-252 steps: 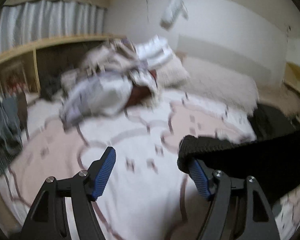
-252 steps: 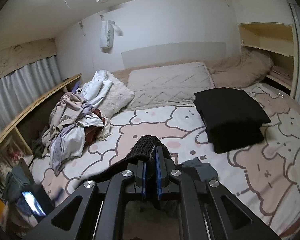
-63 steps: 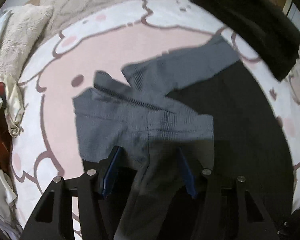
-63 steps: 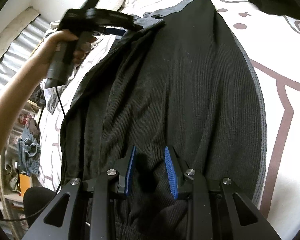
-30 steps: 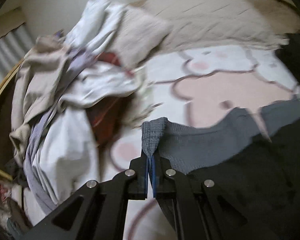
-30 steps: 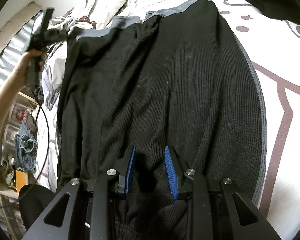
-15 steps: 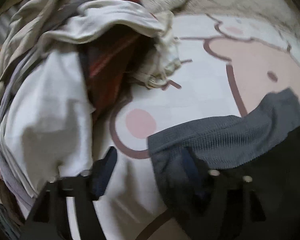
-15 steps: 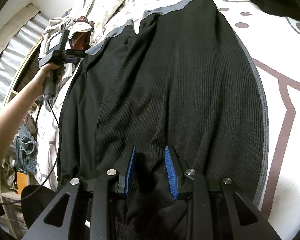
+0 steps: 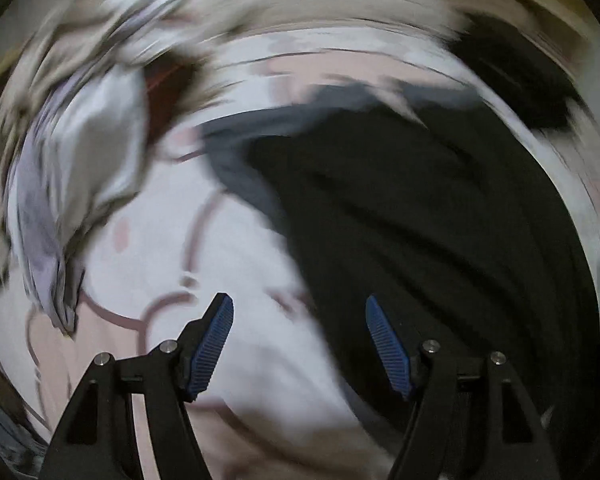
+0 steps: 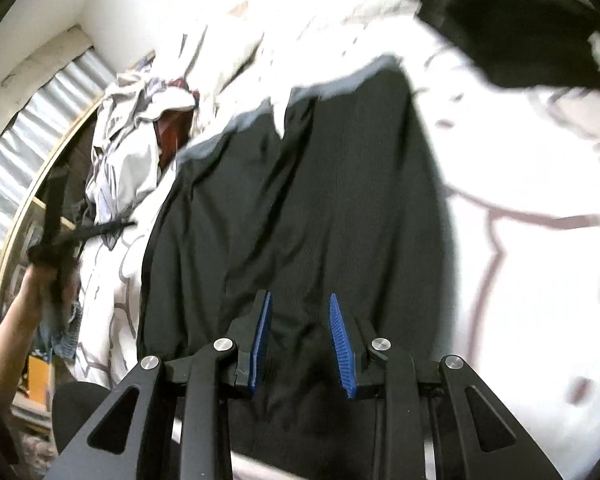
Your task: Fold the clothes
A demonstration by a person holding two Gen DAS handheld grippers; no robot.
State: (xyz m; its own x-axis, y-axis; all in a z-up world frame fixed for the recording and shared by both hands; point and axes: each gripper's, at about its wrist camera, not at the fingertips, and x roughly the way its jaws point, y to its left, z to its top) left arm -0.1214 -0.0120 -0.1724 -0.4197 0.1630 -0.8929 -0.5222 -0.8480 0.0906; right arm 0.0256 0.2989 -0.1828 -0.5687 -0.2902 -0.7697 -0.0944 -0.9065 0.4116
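A black ribbed garment with a grey hem lies spread on the bear-print bedsheet. In the blurred left wrist view it fills the right half, grey hem to the left. My left gripper is open and empty above the sheet at the garment's left edge; it also shows far left in the right wrist view. My right gripper is open and empty, low over the garment's near end.
A heap of unfolded white, beige and red clothes lies at the left of the bed, also in the left wrist view. A stack of folded black clothes sits at the far right. A wooden shelf and curtain line the left.
My left gripper has let go of the grey hem, opened wide and swung back toward me along the garment's left edge. The right gripper has lifted slightly and stays open.
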